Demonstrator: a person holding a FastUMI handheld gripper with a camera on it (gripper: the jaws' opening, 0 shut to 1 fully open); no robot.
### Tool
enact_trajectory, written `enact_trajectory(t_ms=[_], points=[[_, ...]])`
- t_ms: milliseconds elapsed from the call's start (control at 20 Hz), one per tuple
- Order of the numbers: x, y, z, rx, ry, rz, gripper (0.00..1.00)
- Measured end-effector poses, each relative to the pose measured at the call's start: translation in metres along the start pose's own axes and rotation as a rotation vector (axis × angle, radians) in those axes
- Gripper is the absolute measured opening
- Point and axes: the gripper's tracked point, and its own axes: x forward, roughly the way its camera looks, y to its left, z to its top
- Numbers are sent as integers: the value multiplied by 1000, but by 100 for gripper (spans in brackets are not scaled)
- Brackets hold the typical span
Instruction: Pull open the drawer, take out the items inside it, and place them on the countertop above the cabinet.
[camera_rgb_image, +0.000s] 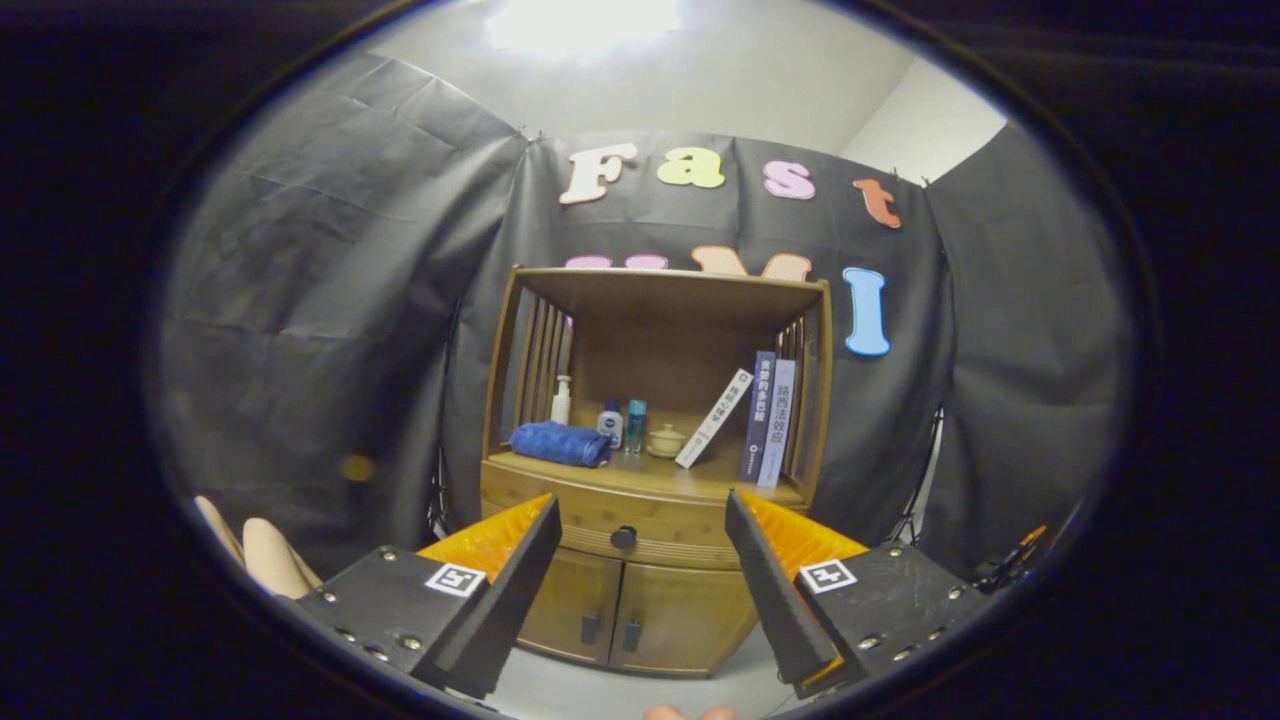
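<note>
A wooden cabinet (650, 560) stands against the booth wall, some way beyond my fingers. Its drawer (640, 530) sits closed under the countertop (650, 482), with a round dark knob (623, 537) at its middle. My gripper (640, 515) is open, holding nothing, and the knob shows in the gap between the fingertips but well beyond them. On the countertop lie a folded blue cloth (560, 443), a white pump bottle (561, 400), two small bottles (622, 424), a small lidded pot (666, 440) and three books (760, 418). The drawer's inside is hidden.
Two lower cabinet doors (625, 610) with small dark handles sit under the drawer. A slatted shelf frame with a top board (670, 290) rises over the countertop. Fingers of a hand (262, 555) show to the left of the gripper. Pale floor lies in front of the cabinet.
</note>
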Motion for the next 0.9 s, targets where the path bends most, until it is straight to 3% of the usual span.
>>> enact_trajectory(t_ms=[350, 900], points=[[34, 9, -33, 14, 32, 3, 98], [112, 15, -83, -88, 21, -24, 98]])
